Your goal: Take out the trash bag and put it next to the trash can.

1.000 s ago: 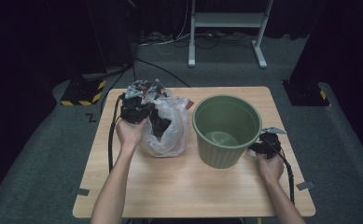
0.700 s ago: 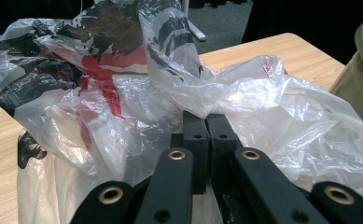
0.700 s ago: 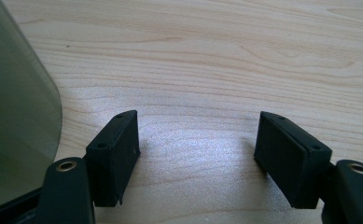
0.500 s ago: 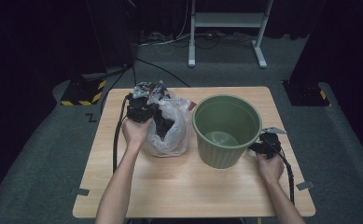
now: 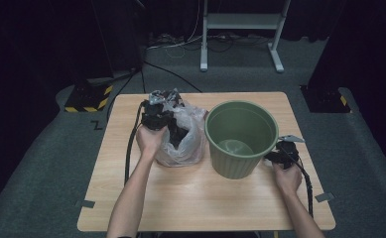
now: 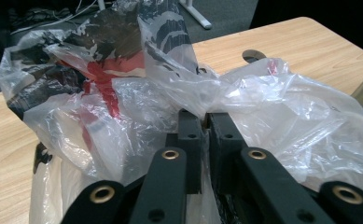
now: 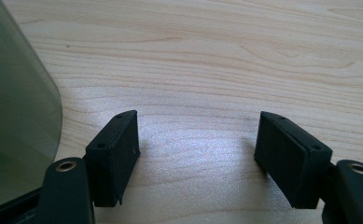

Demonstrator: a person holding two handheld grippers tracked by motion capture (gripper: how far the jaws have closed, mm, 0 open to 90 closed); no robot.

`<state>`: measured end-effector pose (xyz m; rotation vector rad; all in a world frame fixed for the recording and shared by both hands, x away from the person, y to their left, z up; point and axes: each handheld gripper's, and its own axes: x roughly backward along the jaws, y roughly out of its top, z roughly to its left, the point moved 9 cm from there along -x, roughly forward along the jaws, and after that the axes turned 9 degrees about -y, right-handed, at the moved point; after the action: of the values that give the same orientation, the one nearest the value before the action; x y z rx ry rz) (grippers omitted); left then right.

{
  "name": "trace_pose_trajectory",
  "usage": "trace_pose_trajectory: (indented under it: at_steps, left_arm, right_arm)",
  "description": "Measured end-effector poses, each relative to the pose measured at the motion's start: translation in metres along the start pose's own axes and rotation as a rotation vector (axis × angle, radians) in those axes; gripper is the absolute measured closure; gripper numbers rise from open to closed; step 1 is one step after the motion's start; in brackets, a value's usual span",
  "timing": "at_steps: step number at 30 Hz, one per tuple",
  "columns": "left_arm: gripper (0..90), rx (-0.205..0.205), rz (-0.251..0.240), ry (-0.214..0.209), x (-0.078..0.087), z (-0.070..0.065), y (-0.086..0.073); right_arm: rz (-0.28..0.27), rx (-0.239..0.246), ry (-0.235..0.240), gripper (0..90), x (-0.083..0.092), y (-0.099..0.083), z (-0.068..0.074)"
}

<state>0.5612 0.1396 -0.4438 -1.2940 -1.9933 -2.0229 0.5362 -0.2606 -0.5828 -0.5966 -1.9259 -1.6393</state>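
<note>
Bag contents hard to read through crumpled plastic bag.
Left gripper pinches bag film, jaws just easing apart; right gripper gapes empty beside green bucket.

Left claw nearly closed, just easing — right claw wide.

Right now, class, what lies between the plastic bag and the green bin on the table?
In the high view, nothing: a narrow strip of bare table separates the plastic bag from the green bin.

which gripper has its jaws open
The right gripper, beside the green bin: its jaws stand wide apart over bare table. The left gripper's pinch the plastic bag.
</note>
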Motion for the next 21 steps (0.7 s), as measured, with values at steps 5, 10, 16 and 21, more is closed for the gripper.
trace_pose_trajectory:
  at_steps: [5,10,16,21]
  left_arm:
    - [76.5,0.01,-0.003,0.005,-0.004,0.001,-0.001]
    - [58.2,0.029,-0.01,0.013,-0.002,0.002,-0.005]
    - [42.4,0.047,-0.032,0.002,0.008,0.003,-0.006]
    - [37.6,0.042,-0.089,-0.007,0.023,-0.002,-0.003]
  right_arm:
    - [0.0,0.0,0.0,30.0,0.0,0.0,0.0]
    - [0.0,0.001,0.0,29.8,0.0,0.0,0.0]
    - [0.0,0.001,0.001,29.8,0.0,0.0,0.0]
    - [0.0,0.0,0.001,29.8,0.0,0.0,0.0]
